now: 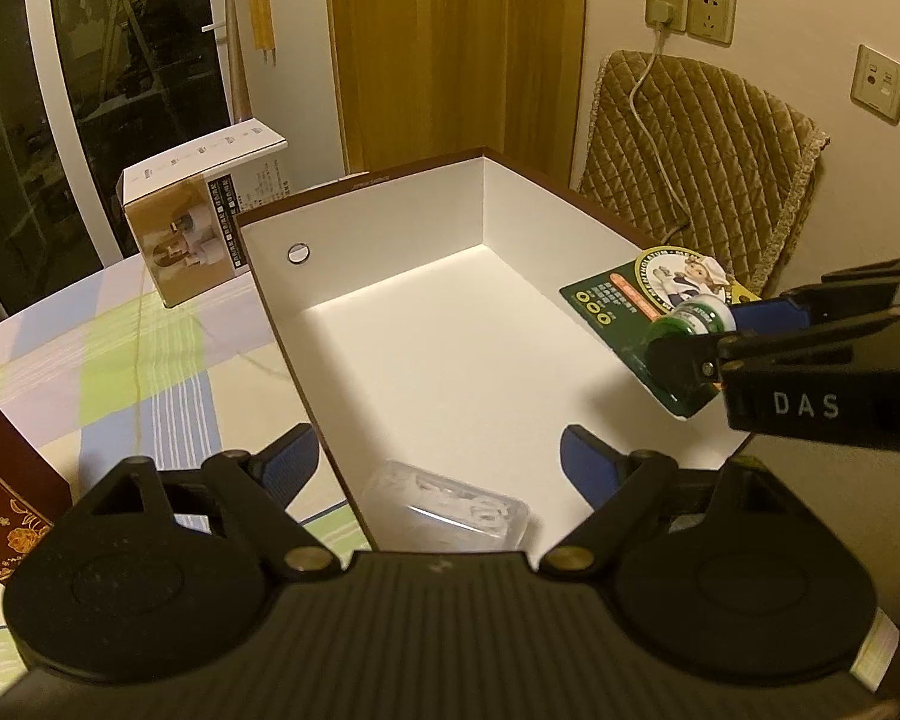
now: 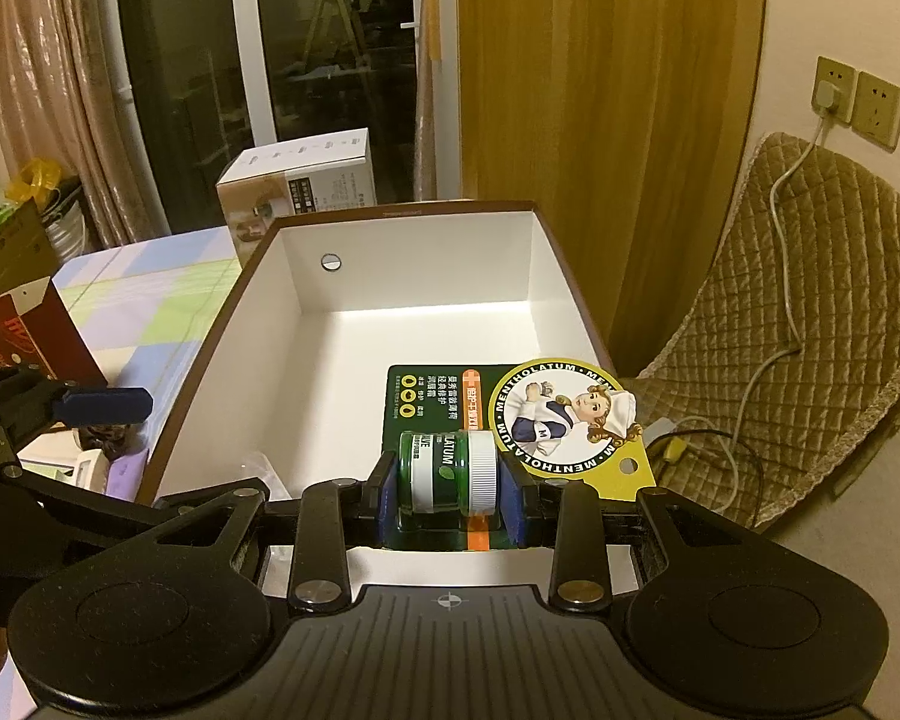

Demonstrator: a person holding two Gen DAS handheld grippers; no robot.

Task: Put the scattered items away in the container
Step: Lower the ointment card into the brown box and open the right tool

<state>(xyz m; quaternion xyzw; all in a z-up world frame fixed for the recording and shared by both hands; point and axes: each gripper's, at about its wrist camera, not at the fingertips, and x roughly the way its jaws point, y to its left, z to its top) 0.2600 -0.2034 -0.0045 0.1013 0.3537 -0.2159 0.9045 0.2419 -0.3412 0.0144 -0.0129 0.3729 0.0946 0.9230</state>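
Left wrist view: the left gripper (image 1: 438, 456) stands wide and empty over the near rim of the white box (image 1: 354, 222). A clear case (image 1: 462, 507), hard to make out, lies on the box floor just beneath it.

Right wrist view: the right gripper (image 2: 448, 486) clamps a green jar (image 2: 444, 468) on its backing card (image 2: 432, 396), held above the box (image 2: 402, 276). The jar lies sideways, white cap right; the card's long axis points away towards the far wall.

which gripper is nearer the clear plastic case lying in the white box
Left. The left gripper hangs open directly above the clear plastic case; the right gripper, shut on the green carded jar, is off to the side.
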